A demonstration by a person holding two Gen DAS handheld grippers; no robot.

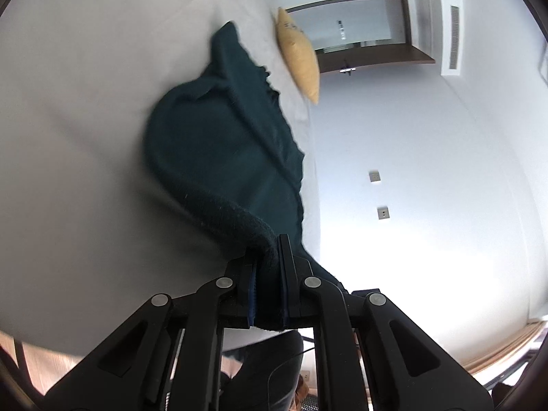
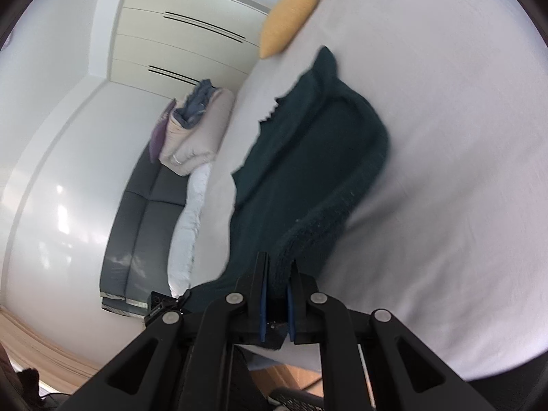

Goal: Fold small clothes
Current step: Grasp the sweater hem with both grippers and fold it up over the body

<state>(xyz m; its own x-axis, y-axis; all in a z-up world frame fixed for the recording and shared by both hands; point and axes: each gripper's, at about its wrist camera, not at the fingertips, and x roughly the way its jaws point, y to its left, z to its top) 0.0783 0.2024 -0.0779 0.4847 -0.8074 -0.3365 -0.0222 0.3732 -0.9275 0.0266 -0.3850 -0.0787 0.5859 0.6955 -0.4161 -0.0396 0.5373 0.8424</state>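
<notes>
Both grippers clamped on the garment (image 1: 219,144), a dark green knit piece. Left gripper (image 1: 269,260) pinches a thick ribbed hem between its pads; right gripper (image 2: 279,274) pinches the same kind of rolled edge. Jaws nearly together on each, cloth filling the gap.

Garment lies on the bed (image 1: 75,109), near edge raised in the grippers, the rest trailing away toward the far edge, where a scalloped border shows. Probably the start of a fold, near edge carried over.

Risks, as judged:
- Knit is thick and heavy; a shallow pinch on the rolled hem could slip out mid-lift.
- Uneven pull between the two hands would skew the fold.
- The far part may drag across the sheet and bunch rather than stay put.

Surface: pale, smooth sheet, faintly creased. A yellow pillow (image 1: 298,54) sits near the far edge, just beyond the garment.

Room: white walls, wall sockets, doorway. Right view shows a wardrobe (image 2: 185,44), a grey sofa (image 2: 144,212) with piled bedding (image 2: 191,130), wood floor.
</notes>
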